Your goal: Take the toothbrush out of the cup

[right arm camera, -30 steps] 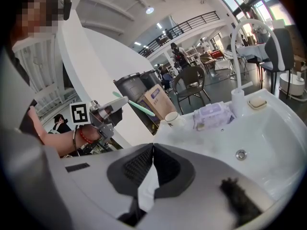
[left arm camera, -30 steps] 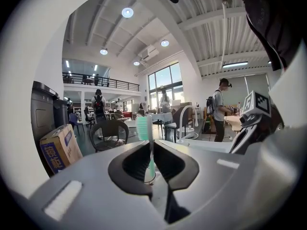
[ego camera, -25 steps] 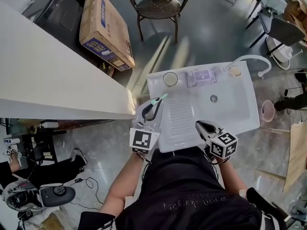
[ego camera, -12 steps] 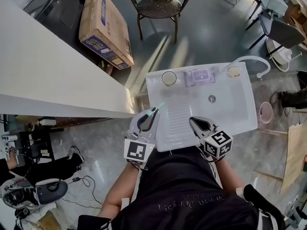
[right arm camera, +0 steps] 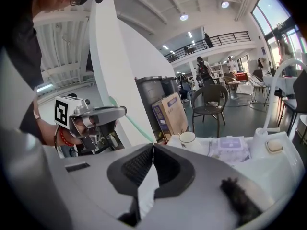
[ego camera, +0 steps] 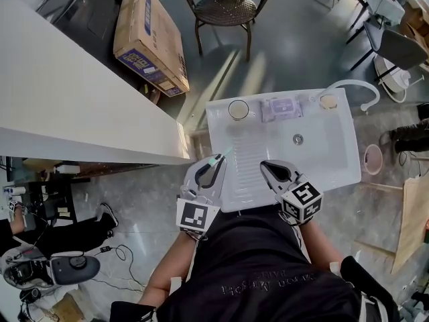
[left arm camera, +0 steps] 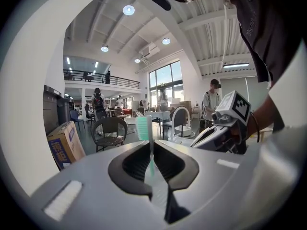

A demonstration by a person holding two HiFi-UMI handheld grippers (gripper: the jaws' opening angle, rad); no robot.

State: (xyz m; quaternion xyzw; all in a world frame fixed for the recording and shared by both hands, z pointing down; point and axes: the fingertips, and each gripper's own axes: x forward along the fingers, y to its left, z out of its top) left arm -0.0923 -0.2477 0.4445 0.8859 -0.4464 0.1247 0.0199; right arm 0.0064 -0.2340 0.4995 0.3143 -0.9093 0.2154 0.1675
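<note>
Item 1: left hand-held gripper [ego camera: 213, 169]. I am holding it at the 8 o'clock edge of the white sink surface [ego camera: 328, 156]. Its jaws are pinching, nearly closed, on the handle of the green toothbrush [ego camera: 221, 155], whose bristle head is pointing toward 1 o'clock.

Item 2: right hand-held gripper [ego camera: 267, 168]. I am hovering it at the 6 o'clock edge, jaws pressing together on nothing.

Item 3: cup [ego camera: 238, 109]. It is standing at the 11 o'clock corner, well apart from the toothbrush. A wet-wipes pack [ego camera: 281, 107] is lying just beside it at its 3 o'clock.

Item 4: cardboard box [ego camera: 151, 39]. It is lying on the floor.
</note>
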